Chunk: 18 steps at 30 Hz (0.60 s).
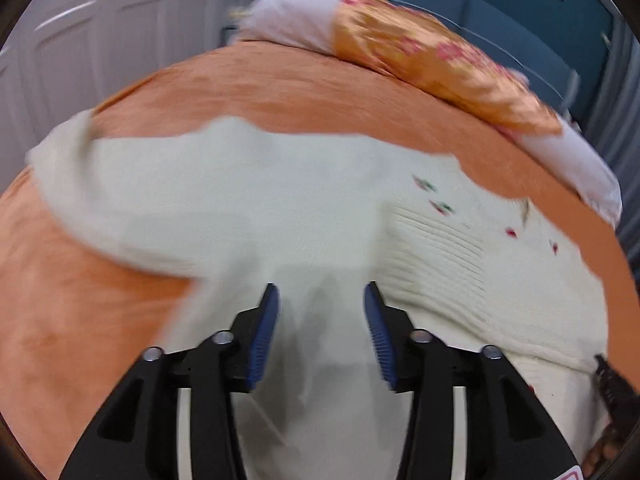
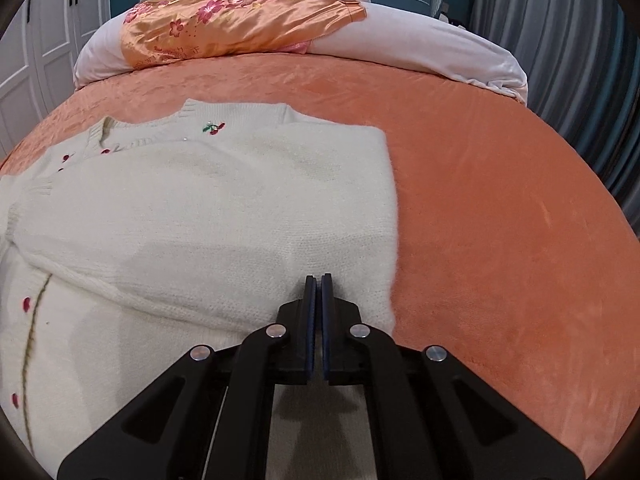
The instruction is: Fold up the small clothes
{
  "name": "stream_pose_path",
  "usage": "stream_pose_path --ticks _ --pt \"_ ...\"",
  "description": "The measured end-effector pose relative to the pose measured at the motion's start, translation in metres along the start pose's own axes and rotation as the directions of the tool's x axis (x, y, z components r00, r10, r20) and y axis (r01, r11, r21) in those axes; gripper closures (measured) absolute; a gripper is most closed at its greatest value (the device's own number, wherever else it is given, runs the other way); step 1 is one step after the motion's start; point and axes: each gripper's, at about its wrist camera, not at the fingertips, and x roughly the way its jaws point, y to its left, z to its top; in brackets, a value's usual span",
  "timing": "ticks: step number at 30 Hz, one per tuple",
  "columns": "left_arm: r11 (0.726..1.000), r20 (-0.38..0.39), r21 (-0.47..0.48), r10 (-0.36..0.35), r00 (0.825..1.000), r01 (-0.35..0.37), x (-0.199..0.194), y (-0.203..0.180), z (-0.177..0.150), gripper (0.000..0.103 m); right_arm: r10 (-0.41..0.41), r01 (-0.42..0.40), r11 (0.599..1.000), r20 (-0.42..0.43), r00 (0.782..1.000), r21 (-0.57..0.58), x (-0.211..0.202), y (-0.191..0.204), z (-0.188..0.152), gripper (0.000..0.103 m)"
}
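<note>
Under me spreads a bed covered in plush orange velvet (image 2: 480, 168). A cream knitted cardigan with small embroidered cherries (image 2: 224, 208) lies flat on it, one sleeve folded across. At the far end rests a long white pillow (image 2: 440, 44) draped with orange floral satin (image 2: 224, 24).

- Left gripper (image 1: 321, 294): fingers (image 1: 267, 328) spread apart, nothing pressed between them, angled downward.
- Right gripper (image 2: 319, 285): fingers (image 2: 309, 312) pressed together, empty, angled downward.

Indoor light, even and moderately bright; soft shadows under both grippers on the cream sweater (image 2: 208, 216). Left wrist view smeared by motion blur throughout; right wrist view sharp. Strong fisheye bowing, dark vignette at corners; sheen on satin cloth (image 2: 224, 28)
</note>
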Motion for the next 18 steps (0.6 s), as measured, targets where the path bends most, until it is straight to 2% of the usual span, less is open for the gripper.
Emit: stream_pose_path --ticks 3,6,7,10,12,15,16,18 --pt "0.998 0.072 -0.049 0.054 0.996 -0.050 -0.035 0.060 0.021 0.036 0.042 -0.042 0.998 -0.008 0.999 0.045 -0.006 -0.007 -0.006 0.102" --pt "0.980 0.113 -0.143 0.158 0.981 -0.141 -0.048 0.135 0.057 0.033 0.107 -0.106 0.987 0.001 0.994 0.121 -0.006 -0.019 -0.010 0.102" --pt "0.965 0.099 -0.192 0.198 0.975 -0.176 -0.046 0.164 0.071 0.033 0.127 -0.126 0.982 0.006 0.992 0.142 -0.006 -0.022 -0.011 0.102" --pt "0.925 0.032 -0.315 0.235 0.972 -0.213 -0.025 0.236 0.098 0.033 0.166 -0.167 0.970 0.020 0.986 0.179 -0.004 -0.028 -0.013 0.102" --pt "0.898 -0.011 -0.379 0.237 0.971 -0.224 -0.009 0.266 0.105 0.033 0.162 -0.164 0.970 0.023 0.986 0.178 -0.004 -0.026 -0.013 0.102" --pt "0.847 -0.052 -0.500 0.177 0.983 -0.179 0.014 0.301 0.102 0.036 0.146 -0.147 0.975 0.023 0.989 0.165 -0.005 -0.022 -0.013 0.102" --pt "0.832 -0.063 -0.532 0.151 0.987 -0.161 0.021 0.307 0.100 0.041 0.142 -0.144 0.976 0.023 0.990 0.162 -0.004 -0.021 -0.013 0.102" --pt "0.822 -0.057 -0.549 0.143 0.988 -0.151 0.028 0.308 0.099 0.045 0.137 -0.139 0.977 0.026 0.990 0.159 -0.004 -0.020 -0.013 0.102"
